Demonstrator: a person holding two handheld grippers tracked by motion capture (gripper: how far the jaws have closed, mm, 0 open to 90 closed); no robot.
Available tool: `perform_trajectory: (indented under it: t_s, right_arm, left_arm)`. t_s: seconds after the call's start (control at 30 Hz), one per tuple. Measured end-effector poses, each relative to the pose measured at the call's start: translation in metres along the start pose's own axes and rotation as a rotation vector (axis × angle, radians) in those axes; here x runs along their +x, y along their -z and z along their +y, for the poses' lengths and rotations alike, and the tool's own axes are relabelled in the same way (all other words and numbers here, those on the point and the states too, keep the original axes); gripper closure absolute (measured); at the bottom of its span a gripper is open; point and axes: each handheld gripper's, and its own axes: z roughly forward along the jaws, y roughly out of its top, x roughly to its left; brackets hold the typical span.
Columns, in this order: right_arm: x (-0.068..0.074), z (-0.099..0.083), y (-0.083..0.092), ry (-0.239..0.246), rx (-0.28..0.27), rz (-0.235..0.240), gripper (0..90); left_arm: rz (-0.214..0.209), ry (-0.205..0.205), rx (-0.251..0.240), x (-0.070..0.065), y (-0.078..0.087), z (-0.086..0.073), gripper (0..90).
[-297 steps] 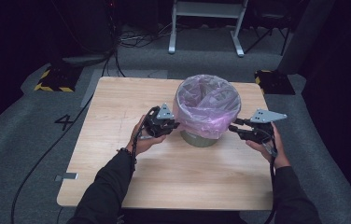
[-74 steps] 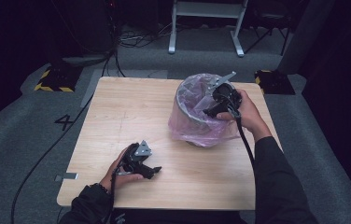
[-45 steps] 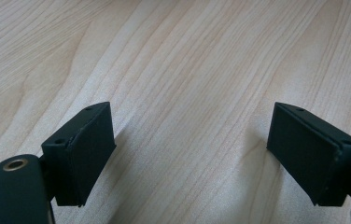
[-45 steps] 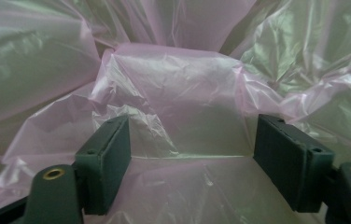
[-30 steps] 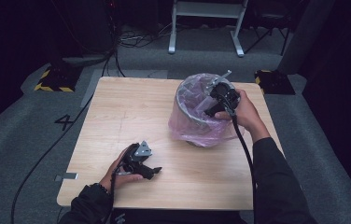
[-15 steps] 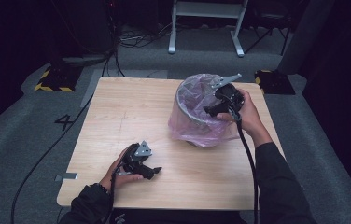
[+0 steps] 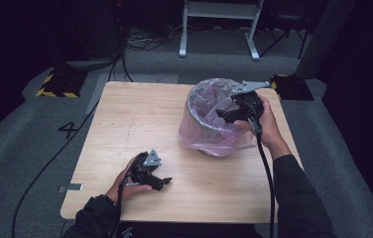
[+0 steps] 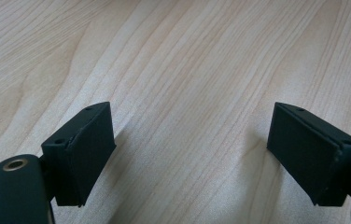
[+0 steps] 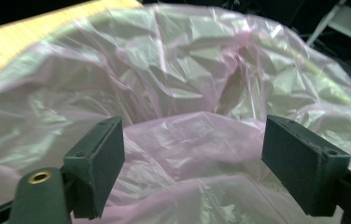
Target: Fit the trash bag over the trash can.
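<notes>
Your right tongs (image 7: 224,115) hang at the near right rim of the bin (image 7: 194,99), jaws spread wide and gripping nothing; they have just been opening, with only loose pink film lying between them. The bin stands on the far right part of the worktop (image 7: 140,114), closer to the right edge than the left, and its pink liner bag (image 7: 209,141) is draped over the rim and down the outside to the wood. Your left tongs (image 7: 162,182) rest on the bare near-left part of the worktop, jaws apart and empty, well away from the bin. The whole left half of the board is open wood, and a strip of it runs along the near edge.

Count: one bin, one bag, two tongs.

The right gripper view gives you the crumpled inside of the liner bag (image 9: 183,70) beyond its pads (image 9: 99,163) and a sliver of worktop (image 9: 33,32) at top left; the left gripper view gives wood grain (image 8: 187,70) between its pads (image 8: 89,149)
</notes>
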Motion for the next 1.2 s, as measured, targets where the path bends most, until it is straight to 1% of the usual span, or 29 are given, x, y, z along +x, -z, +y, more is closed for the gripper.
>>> perform_trajectory:
  t_s: [0.07, 0.2, 0.27, 0.43, 0.47, 0.53, 0.63, 0.8, 0.93, 1.2]
  right_arm:
    - [0.001, 0.0, 0.004, -0.005, -0.018, 0.01, 21.2]
    - [0.004, -0.002, 0.009, -0.004, -0.027, 0.025, 21.3]
    - [0.006, -0.003, 0.012, 0.006, -0.032, 0.024, 21.3]
    - [0.007, -0.007, 0.018, 0.003, -0.064, 0.033, 20.2]
    - [0.008, -0.008, 0.02, -0.002, -0.066, 0.03, 20.3]
    - [0.008, -0.011, 0.021, 0.005, -0.063, 0.033, 20.3]
    - [0.007, -0.014, 0.026, -0.003, -0.077, 0.038, 20.5]
    - [0.007, -0.018, 0.034, 0.005, -0.086, 0.022, 20.9]
    - [0.007, -0.022, 0.041, 0.002, -0.096, 0.022, 20.9]
    - [0.012, -0.029, 0.056, 0.024, -0.105, 0.014, 21.0]
  left_arm:
    - [0.0, 0.0, 0.0, 0.0, 0.0, 0.0, 14.4]
    - [0.0, 0.0, 0.0, 0.0, 0.0, 0.0, 14.3]
    - [0.0, 0.0, 0.001, 0.0, 0.0, 0.0, 14.3]
    - [0.0, 0.001, 0.0, 0.0, 0.0, 0.0, 14.3]
    - [0.0, 0.001, 0.0, 0.0, 0.0, 0.0, 14.3]
    - [-0.001, 0.0, 0.0, 0.0, 0.0, 0.0, 14.3]
    - [0.0, 0.0, 0.0, 0.0, 0.0, 0.0, 14.3]
    - [0.0, 0.0, 0.0, 0.0, 0.0, 0.0, 14.3]
    - [0.001, 0.0, 0.0, 0.0, 0.0, 0.0, 14.3]
    - [0.001, 0.0, 0.0, 0.0, 0.0, 0.0, 14.3]
